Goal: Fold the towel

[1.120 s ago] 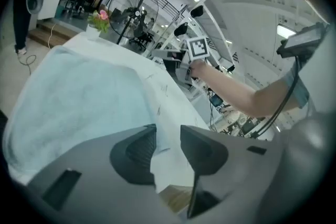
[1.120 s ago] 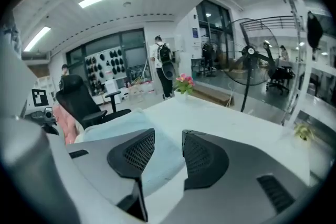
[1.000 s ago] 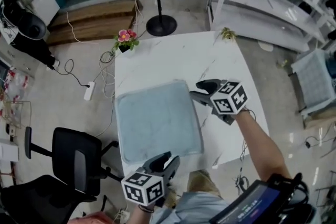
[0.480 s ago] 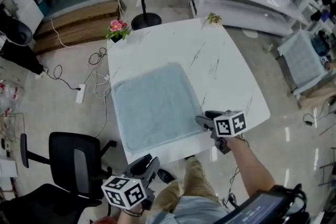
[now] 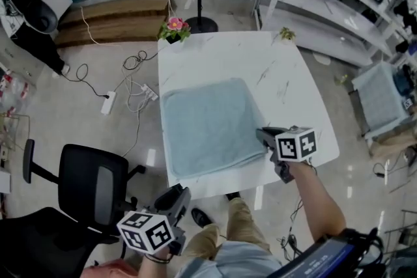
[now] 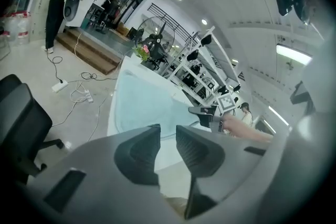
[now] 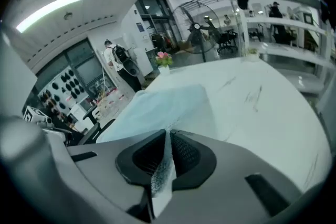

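Closing right gripper (image 7: 166, 136) pinches fuzzy square towel (image 5: 205, 127) corner.

No words, numbers or brand names can be read; the only signs are black-and-white square markers on the left gripper (image 5: 176, 195) and right gripper (image 5: 264, 135).

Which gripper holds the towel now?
The right gripper, just closed on the towel's near-right corner; the left gripper, fingers closing but empty, is off the table.

One towel (image 5: 205, 124), one desk (image 5: 287, 84), one left gripper (image 5: 178, 193), one right gripper (image 5: 262, 134), one potted flower (image 5: 174, 27), one office chair (image 5: 91, 189), one standing fan (image 5: 201, 25).
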Action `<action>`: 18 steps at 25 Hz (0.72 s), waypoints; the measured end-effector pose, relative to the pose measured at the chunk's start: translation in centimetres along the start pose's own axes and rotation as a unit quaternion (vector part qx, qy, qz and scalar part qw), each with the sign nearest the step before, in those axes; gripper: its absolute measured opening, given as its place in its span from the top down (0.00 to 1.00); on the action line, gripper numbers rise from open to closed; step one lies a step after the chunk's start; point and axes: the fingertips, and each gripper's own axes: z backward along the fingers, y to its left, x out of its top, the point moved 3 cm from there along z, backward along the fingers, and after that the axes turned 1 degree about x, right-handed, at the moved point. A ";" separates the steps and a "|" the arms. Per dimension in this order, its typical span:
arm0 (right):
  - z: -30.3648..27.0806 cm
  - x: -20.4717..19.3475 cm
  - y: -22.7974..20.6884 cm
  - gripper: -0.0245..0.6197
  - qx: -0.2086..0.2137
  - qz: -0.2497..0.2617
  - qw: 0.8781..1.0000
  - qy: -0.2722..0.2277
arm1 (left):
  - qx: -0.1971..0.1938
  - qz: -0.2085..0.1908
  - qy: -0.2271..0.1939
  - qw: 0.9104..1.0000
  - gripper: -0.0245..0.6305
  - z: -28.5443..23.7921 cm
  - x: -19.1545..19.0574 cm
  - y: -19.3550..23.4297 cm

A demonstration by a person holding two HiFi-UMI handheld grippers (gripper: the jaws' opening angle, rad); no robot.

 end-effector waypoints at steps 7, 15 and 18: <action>-2.3 7.9 13.2 0.90 0.034 0.232 0.972 0.006 | 0.016 0.031 -0.074 0.997 0.82 5.6 1.4 2.6; -12.4 0.7 23.9 0.90 0.089 0.389 0.909 0.117 | 0.069 0.081 -0.103 0.989 0.82 10.9 -1.2 5.7; -15.3 -2.7 24.1 0.90 0.096 0.400 0.899 0.154 | 0.077 0.099 -0.105 0.986 0.82 11.3 -3.2 7.0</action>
